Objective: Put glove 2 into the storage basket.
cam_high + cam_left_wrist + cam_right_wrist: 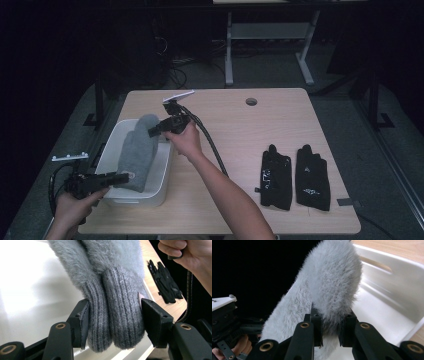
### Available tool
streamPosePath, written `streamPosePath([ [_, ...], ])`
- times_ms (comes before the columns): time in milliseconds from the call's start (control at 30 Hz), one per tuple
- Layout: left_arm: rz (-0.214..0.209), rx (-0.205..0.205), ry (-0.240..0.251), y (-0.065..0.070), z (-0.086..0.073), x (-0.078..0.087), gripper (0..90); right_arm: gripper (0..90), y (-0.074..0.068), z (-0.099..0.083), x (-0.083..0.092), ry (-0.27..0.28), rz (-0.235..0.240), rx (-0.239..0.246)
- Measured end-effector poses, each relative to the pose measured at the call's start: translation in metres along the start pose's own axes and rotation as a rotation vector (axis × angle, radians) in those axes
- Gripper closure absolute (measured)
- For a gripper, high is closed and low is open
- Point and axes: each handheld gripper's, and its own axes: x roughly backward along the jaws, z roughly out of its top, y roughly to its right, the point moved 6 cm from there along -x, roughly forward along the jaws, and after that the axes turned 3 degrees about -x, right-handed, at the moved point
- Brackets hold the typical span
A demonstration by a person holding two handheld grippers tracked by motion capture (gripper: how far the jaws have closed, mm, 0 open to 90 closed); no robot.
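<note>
Over the white tub (112, 150) at the L side of the worktop (280, 125), a pair of grey mittens (137, 152) is stretched lengthwise, fuzzy ends toward the far rim, knitted cuffs toward the near one. Left gripper (117, 178) sits at the near edge of the tub w/ both ribbed cuffs (115, 317) between its jaws; left gripper view has the L pad against the knit, the R pad right at a small leather-looking tag on the cuff, so the jaws stand mid-width and seem closed on the cuffs, tho I can't be sure the R pad presses. Right gripper (156, 131) comes from the far side, hand wrapped round its handle, cable trailing back over the wood; right gripper view has the jaws narrow, pinching the fluffy tip (334, 290), fur bulging out above the pads. Mittens hang partly above the tub floor, not lying flat. Over on the R half of the worktop, well apart from the tub, two black gloves (295, 177) lie side by side, fingers pointing away; white print on both backs, too small to read. Round cable hole (251, 101) near the far edge.
</note>
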Motion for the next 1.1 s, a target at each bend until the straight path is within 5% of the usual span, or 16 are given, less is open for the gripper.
streamPosePath([
  [367, 0.020, -0.010, -0.021, 0.000, -0.008, 0.000, 40.2, 76.8, 0.004, -0.009, -0.006, -0.024, -0.008, 0.007],
  [600, 0.038, -0.012, 0.028, -0.001, -0.008, 0.008, 36.9, 77.0, 0.002, -0.013, -0.013, -0.084, -0.016, 0.035],
  [667, 0.038, -0.014, 0.025, 0.000, -0.007, 0.008, 36.7, 76.9, 0.004, -0.017, -0.018, -0.110, -0.071, 0.060],
  [1100, 0.031, -0.037, 0.039, 0.006, 0.000, 0.004, 36.2, 71.7, 0.002, -0.016, -0.034, -0.127, -0.057, 0.076],
])
